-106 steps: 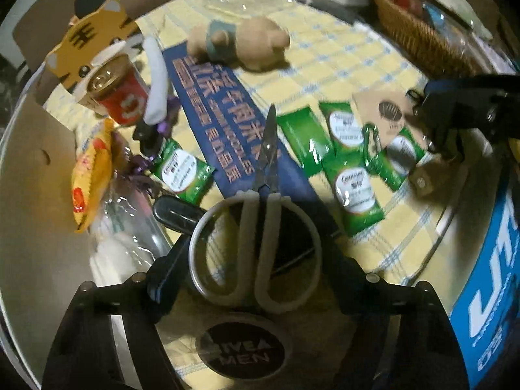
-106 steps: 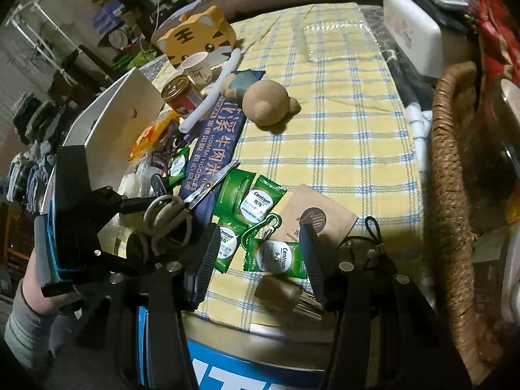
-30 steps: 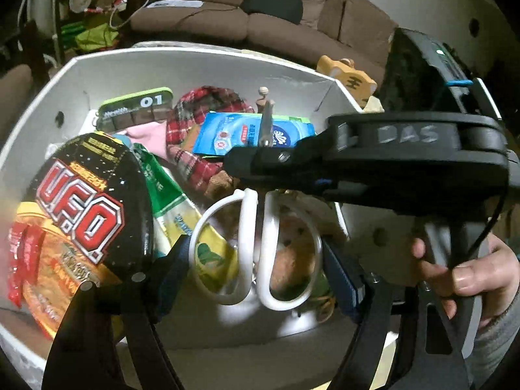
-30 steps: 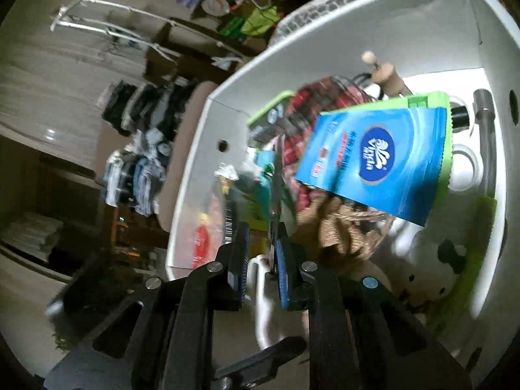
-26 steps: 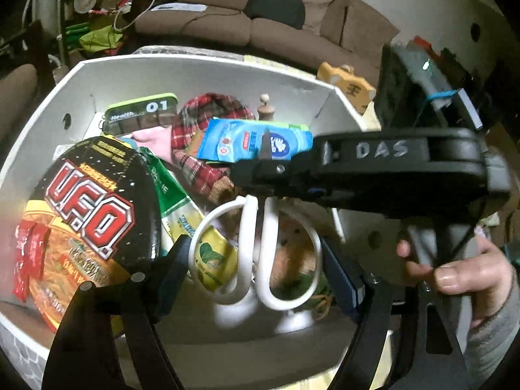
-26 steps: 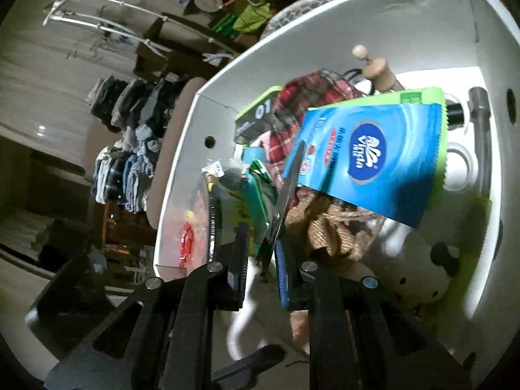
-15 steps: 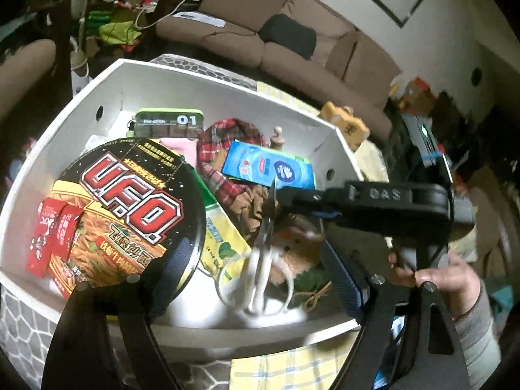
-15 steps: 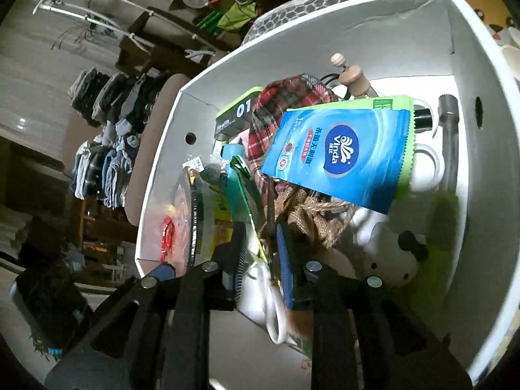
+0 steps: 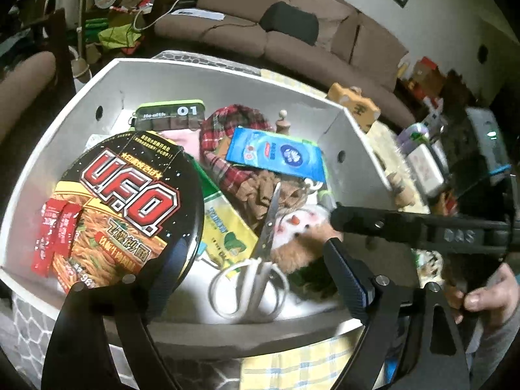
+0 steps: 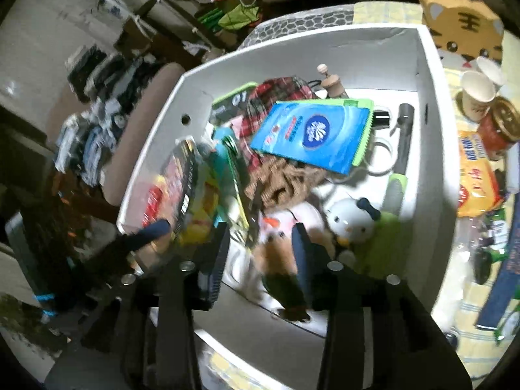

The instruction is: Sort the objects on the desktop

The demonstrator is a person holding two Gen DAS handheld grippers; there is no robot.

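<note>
White storage box (image 9: 107, 74) fills both wrist views, packed; going left to right in the left wrist view: UFO noodle bowl (image 9: 126, 208) leaning at the left, yellow-green packet (image 9: 227, 230) beside it, then the scissors (image 9: 256, 273) lying loose in the box, white handles near the front wall, blades pointing up toward the brown knit cloth (image 9: 269, 188), plush toy (image 9: 302, 230) just to their right, blue tissue pack (image 9: 276, 156) further back. A second ago the scissors hung over the box, handles between the left gripper's fingers and blade pinched in the right gripper; now they rest on the pile, touched by neither. Left gripper (image 9: 256, 279) stands wide with jaws opening, handles seen in the gap between the fingers but below them, no pad contact. Right gripper (image 10: 260, 250) has let go of the blade, jaws opening, nothing pinched; only box contents show through the gap, scissors blade (image 10: 253, 214) blurred just beyond it. Both grippers have lifted back from the box. A hand (image 9: 484, 295) holds the right gripper's handle at far right in the left view. Judgement: scissors count as sorted; likely next is going back to the yellow checked tablecloth (image 10: 471, 341) right of the box, where snack bag (image 10: 477, 182), can (image 10: 500, 123) and green sachets (image 10: 497, 224) still lie unsorted.
</note>
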